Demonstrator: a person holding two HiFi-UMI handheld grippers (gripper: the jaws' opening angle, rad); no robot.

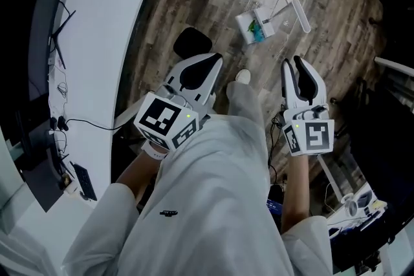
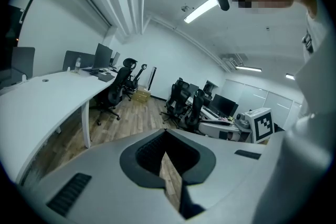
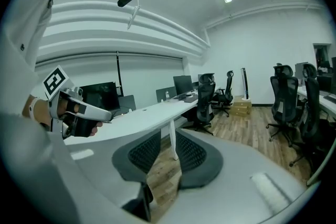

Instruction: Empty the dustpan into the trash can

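In the head view a white dustpan point(image 1: 254, 27) lies on the wood floor ahead of my feet, holding green and blue scraps, its white handle point(image 1: 297, 13) pointing right. My left gripper point(image 1: 211, 59) hovers short of it and to its left, jaws shut with nothing between them point(image 2: 165, 134). My right gripper point(image 1: 292, 63) hangs below the handle, jaws open a little and empty point(image 3: 169, 140). Neither gripper touches the dustpan. A black rounded thing point(image 1: 192, 42) stands by the desk; I cannot tell whether it is the trash can. Neither gripper view shows the dustpan.
A long curved white desk point(image 1: 110, 29) runs along the left, with cables and a keyboard point(image 1: 84, 181). My shoe point(image 1: 242, 76) is between the grippers. Black office chairs point(image 2: 184, 102) and more desks stand further off. Dark clutter fills the right edge point(image 1: 381, 139).
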